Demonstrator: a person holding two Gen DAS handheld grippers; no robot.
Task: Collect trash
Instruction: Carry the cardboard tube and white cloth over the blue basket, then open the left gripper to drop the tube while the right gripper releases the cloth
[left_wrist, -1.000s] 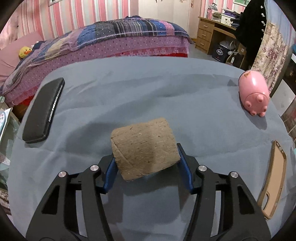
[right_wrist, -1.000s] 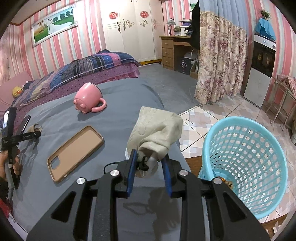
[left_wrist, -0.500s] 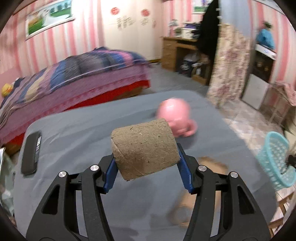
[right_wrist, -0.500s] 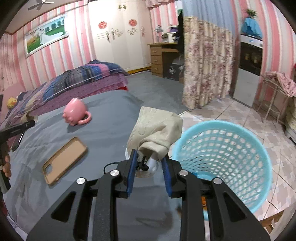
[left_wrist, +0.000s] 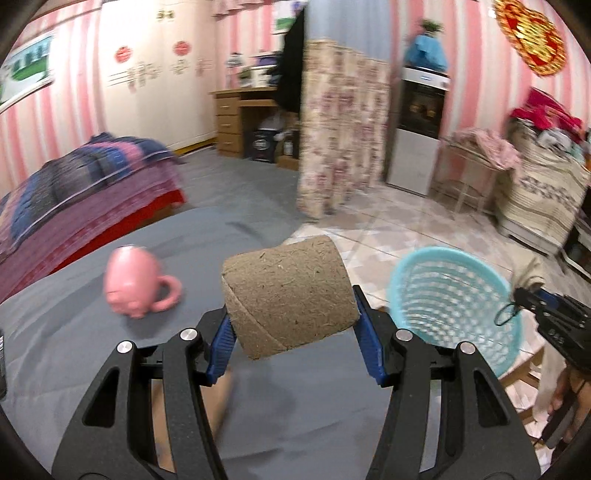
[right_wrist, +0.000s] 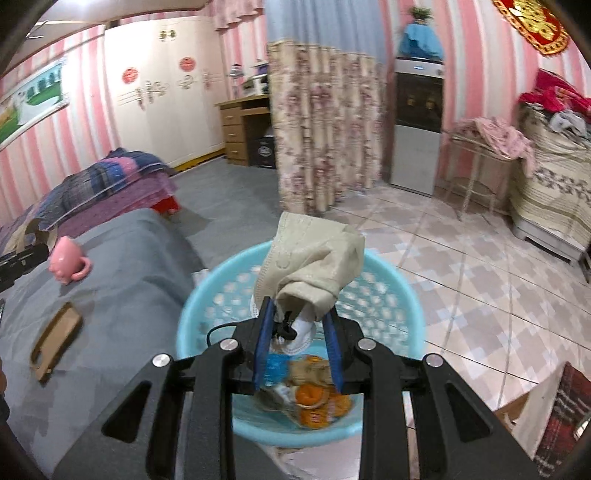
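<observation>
My left gripper (left_wrist: 293, 332) is shut on a brown cardboard tube (left_wrist: 290, 295) and holds it above the grey table (left_wrist: 74, 332). My right gripper (right_wrist: 297, 325) is shut on a crumpled beige face mask (right_wrist: 314, 254) and holds it right over the light blue mesh basket (right_wrist: 391, 295). The basket holds orange and blue wrappers (right_wrist: 310, 398). In the left wrist view the basket (left_wrist: 454, 295) is to the right of the tube, beyond the table edge, with the right gripper (left_wrist: 532, 299) at its far side.
A pink pig mug (left_wrist: 138, 288) (right_wrist: 68, 262) lies on the grey table (right_wrist: 129, 295). A tan phone case (right_wrist: 55, 341) lies nearer me. A bed (left_wrist: 74, 192), a floral curtain (right_wrist: 314, 129) and tiled floor (right_wrist: 461, 258) surround the table.
Both grippers swung right. The right gripper carried the mask from over the table edge to above the basket. The left gripper lifted the tube and turned toward the basket.
</observation>
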